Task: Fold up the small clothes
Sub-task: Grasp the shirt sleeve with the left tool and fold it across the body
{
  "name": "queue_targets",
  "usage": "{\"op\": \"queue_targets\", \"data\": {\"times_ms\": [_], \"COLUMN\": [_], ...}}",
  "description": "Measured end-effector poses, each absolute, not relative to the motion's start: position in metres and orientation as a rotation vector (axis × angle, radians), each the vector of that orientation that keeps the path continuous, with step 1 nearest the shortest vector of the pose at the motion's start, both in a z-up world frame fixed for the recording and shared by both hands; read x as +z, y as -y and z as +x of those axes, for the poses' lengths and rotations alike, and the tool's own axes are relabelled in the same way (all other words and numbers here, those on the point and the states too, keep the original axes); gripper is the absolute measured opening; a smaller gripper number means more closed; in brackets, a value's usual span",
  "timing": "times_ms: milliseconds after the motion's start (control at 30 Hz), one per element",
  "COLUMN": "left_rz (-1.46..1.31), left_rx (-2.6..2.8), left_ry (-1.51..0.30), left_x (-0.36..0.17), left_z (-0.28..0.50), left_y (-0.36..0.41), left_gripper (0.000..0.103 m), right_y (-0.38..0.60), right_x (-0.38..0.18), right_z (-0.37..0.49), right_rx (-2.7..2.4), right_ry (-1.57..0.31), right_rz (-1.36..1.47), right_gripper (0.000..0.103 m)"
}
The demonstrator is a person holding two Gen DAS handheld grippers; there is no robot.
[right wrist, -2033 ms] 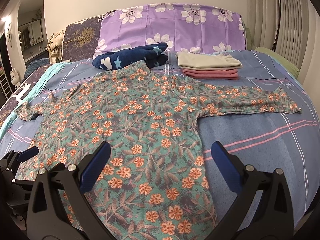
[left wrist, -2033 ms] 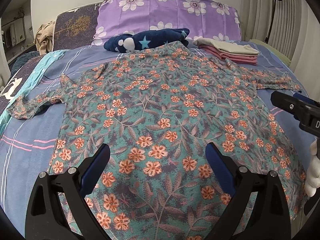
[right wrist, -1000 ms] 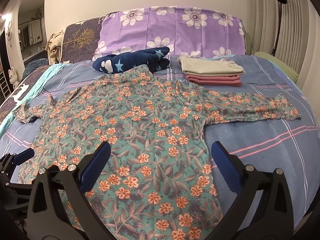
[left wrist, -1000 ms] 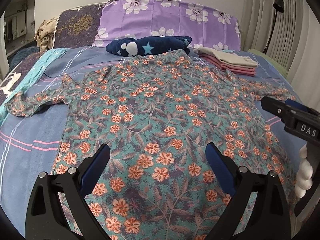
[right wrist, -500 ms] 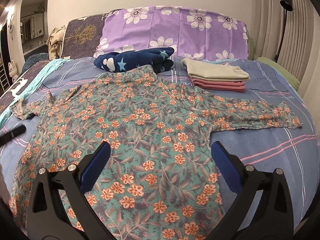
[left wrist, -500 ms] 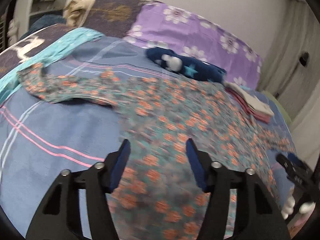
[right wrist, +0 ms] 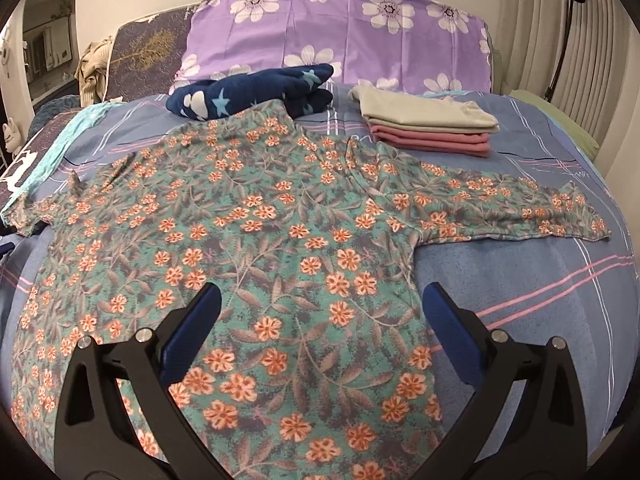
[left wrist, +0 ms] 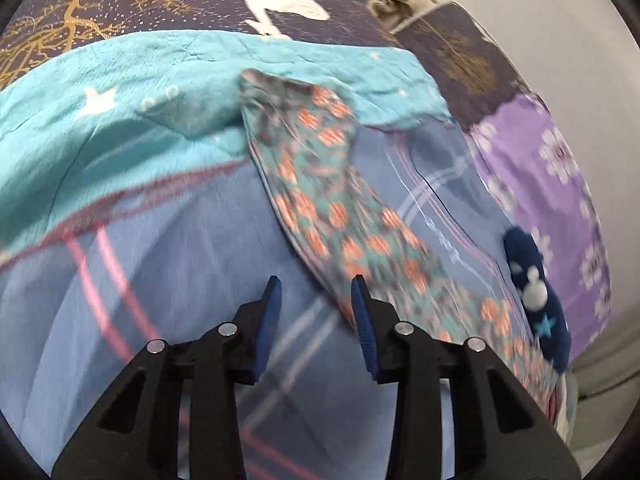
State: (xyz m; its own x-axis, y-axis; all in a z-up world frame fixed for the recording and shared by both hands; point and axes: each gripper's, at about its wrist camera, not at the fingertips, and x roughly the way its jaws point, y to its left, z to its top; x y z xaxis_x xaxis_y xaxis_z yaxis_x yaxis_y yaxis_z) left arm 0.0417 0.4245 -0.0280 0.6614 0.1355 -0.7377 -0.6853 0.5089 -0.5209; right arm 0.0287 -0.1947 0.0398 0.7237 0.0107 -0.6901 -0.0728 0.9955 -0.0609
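Observation:
A teal shirt with orange flowers [right wrist: 256,236] lies flat and spread out on the bed, both sleeves stretched sideways. My right gripper [right wrist: 320,308] is wide open and empty, hovering over the shirt's lower body. In the blurred left wrist view, my left gripper [left wrist: 314,300] is open with a narrow gap and empty. It hangs over the blue sheet beside the shirt's left sleeve [left wrist: 320,184], whose edge lies just past the right fingertip [left wrist: 360,300].
A navy star-print garment [right wrist: 252,94] and a folded stack of beige and pink clothes [right wrist: 428,124] lie near the purple flowered pillow [right wrist: 340,36]. A turquoise blanket [left wrist: 100,120] and a dark deer-print cover [left wrist: 160,0] lie past the left sleeve. A lamp [right wrist: 568,20] stands at the right.
My left gripper has swung left from the shirt's body to its left sleeve, and its jaws have narrowed. My right gripper has stayed open and crept slightly forward over the shirt.

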Motion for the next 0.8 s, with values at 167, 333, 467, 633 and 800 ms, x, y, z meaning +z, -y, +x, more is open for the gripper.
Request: {"op": "queue_targets", "data": {"times_ms": [167, 333, 467, 633, 800], "left_rz": [-0.967, -0.922, -0.721, -0.421, -0.191], "left_rx": [0.584, 0.558, 0.468, 0.239, -0.005], "left_ry": [-0.621, -0.578, -0.503, -0.44, -0.437], "left_x": [-0.028, -0.011, 0.048, 0.121, 0.145], "left_z": [0.071, 0.084, 0.091, 0.112, 0.128], "left_y": [-0.456, -0.46, -0.408, -0.285, -0.158], "left_gripper": [0.037, 0.002, 0.002, 0.002, 0.002], "right_y": [0.186, 0.18, 0.179, 0.181, 0.187], "right_x": [0.038, 0.039, 0.038, 0.034, 0.038], "right_z": [0.04, 0.047, 0.051, 0.054, 0.049], "right_rx": [0.047, 0.052, 0.062, 0.081, 0.087], "right_ry": [-0.768, -0.77, -0.762, -0.787, -0.772], "right_rz": [-0.103, -0.116, -0.112, -0.072, -0.061], "right_gripper": [0.101, 0.101, 0.101, 0.101, 0.101]}}
